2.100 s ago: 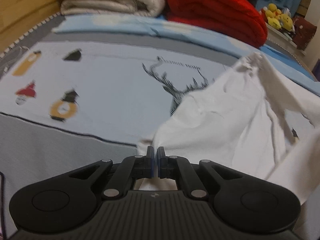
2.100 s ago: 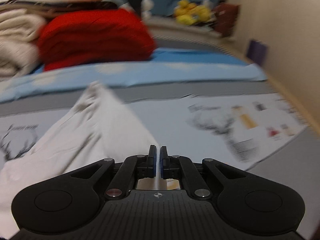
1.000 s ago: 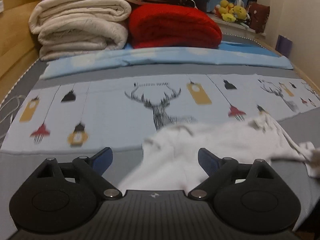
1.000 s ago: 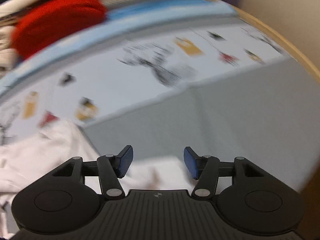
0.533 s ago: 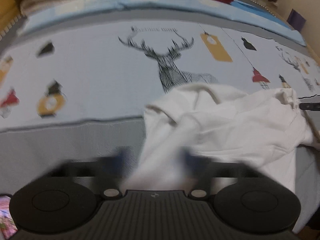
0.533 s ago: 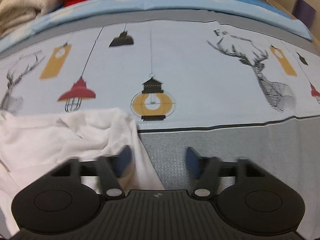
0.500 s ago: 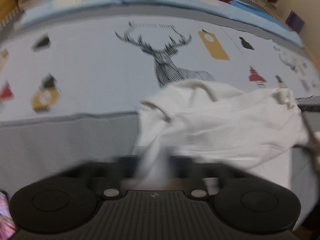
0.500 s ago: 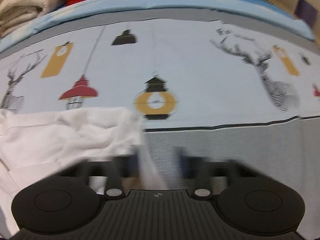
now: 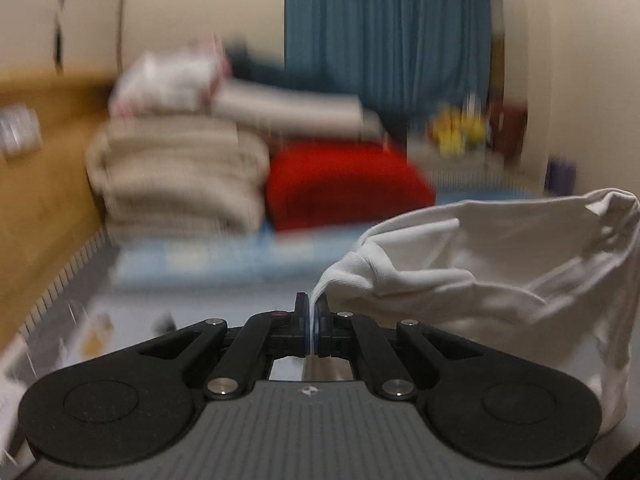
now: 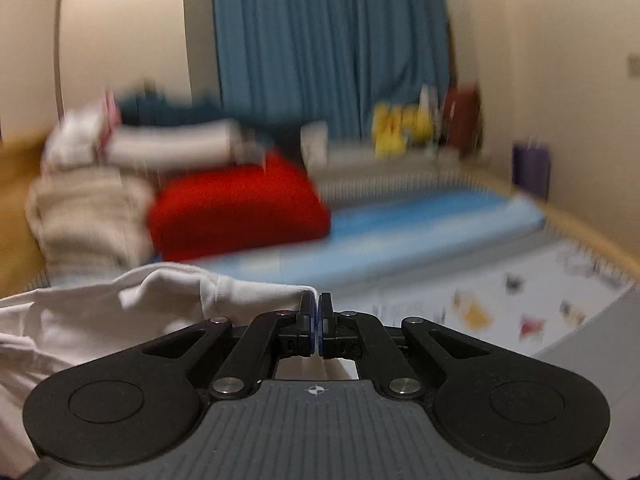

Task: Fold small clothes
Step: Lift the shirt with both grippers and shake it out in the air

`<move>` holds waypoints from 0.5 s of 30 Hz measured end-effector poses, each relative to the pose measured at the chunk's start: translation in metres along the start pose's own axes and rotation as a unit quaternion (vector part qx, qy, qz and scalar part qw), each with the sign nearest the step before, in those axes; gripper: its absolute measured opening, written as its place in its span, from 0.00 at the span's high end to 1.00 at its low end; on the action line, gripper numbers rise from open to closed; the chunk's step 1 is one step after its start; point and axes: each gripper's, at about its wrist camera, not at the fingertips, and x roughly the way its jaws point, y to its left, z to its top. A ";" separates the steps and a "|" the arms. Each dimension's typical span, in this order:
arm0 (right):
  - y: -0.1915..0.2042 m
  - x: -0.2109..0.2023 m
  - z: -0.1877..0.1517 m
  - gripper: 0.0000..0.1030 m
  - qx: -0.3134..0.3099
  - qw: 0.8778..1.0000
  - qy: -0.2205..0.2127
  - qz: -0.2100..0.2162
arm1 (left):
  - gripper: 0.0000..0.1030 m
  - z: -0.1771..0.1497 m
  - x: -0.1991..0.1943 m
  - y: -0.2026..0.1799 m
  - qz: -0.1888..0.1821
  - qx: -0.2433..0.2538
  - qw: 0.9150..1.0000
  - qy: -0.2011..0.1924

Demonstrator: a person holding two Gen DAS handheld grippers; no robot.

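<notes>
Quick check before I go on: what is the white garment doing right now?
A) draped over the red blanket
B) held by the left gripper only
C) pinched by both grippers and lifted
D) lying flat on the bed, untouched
C: the left gripper and the right gripper are each shut on an edge of the white garment, which hangs between them.

White garment (image 9: pixel 500 280) crumpled, lifted off bed, hanging betw. both tools.
</notes>
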 end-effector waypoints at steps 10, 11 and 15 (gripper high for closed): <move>-0.017 -0.174 0.103 1.00 0.006 0.979 -0.197 0.046 | 0.99 0.095 -0.185 -0.007 -0.005 -0.015 0.984 -0.177; -0.020 -0.188 0.107 1.00 0.006 0.976 -0.210 0.051 | 0.99 0.099 -0.201 -0.007 -0.007 -0.012 0.982 -0.190; -0.032 -0.226 0.112 1.00 -0.011 0.969 -0.239 0.060 | 0.99 0.114 -0.248 -0.007 -0.017 -0.003 0.974 -0.225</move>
